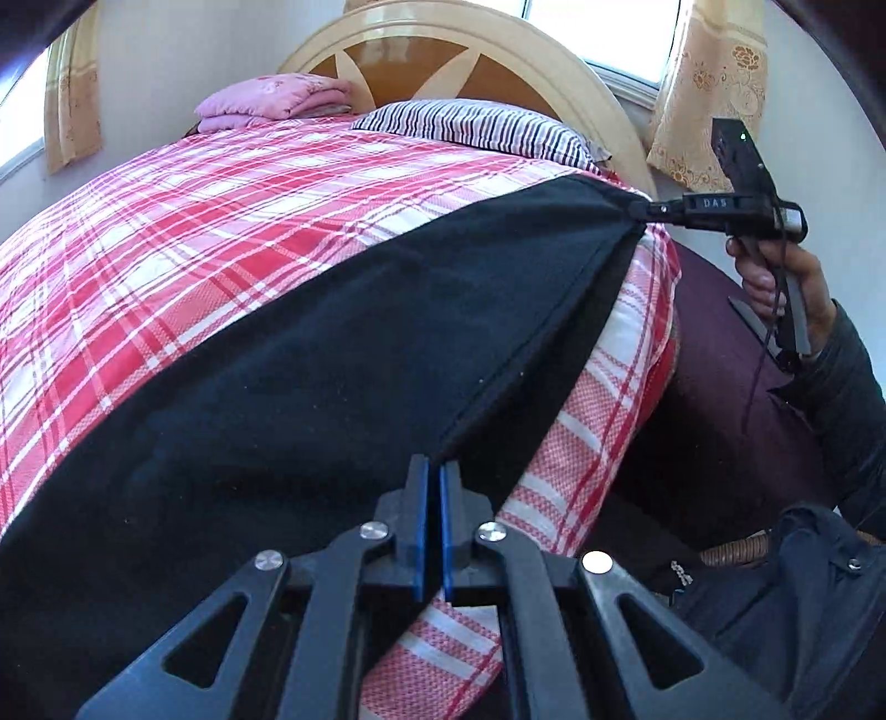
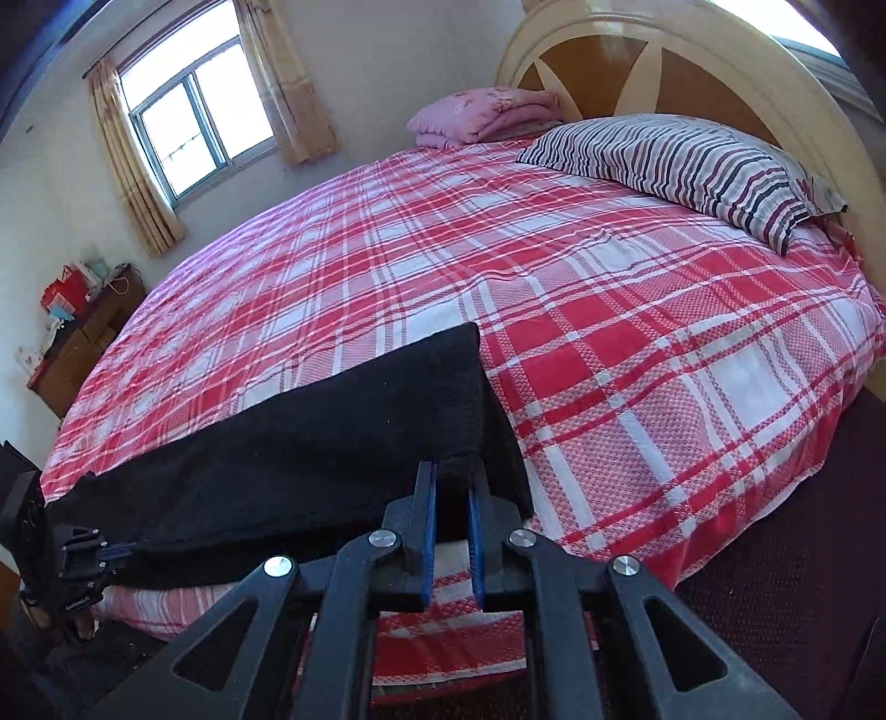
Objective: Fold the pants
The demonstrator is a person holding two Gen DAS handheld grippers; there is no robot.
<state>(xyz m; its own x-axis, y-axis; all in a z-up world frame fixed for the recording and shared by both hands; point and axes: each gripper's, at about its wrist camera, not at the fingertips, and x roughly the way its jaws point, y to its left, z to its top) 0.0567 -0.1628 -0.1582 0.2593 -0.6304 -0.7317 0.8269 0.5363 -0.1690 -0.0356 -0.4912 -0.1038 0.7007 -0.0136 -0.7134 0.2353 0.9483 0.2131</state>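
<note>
Black pants (image 1: 310, 376) lie stretched along the near edge of a bed with a red and white plaid sheet (image 1: 183, 221). My left gripper (image 1: 435, 471) is shut on one end of the pants. My right gripper (image 2: 452, 476) is shut on the other end of the pants (image 2: 310, 443), a thick fold between its blue pads. The right gripper also shows in the left wrist view (image 1: 637, 209), pinching the far corner. The left gripper shows in the right wrist view (image 2: 119, 549) at the lower left. The cloth hangs taut between the two.
A striped pillow (image 2: 692, 166) and a folded pink blanket (image 2: 482, 116) lie by the rounded headboard (image 2: 637, 50). A wooden cabinet (image 2: 77, 343) with clutter stands by the far wall. Dark floor (image 2: 775, 581) runs beside the bed. A dark bag (image 1: 786, 598) sits low right.
</note>
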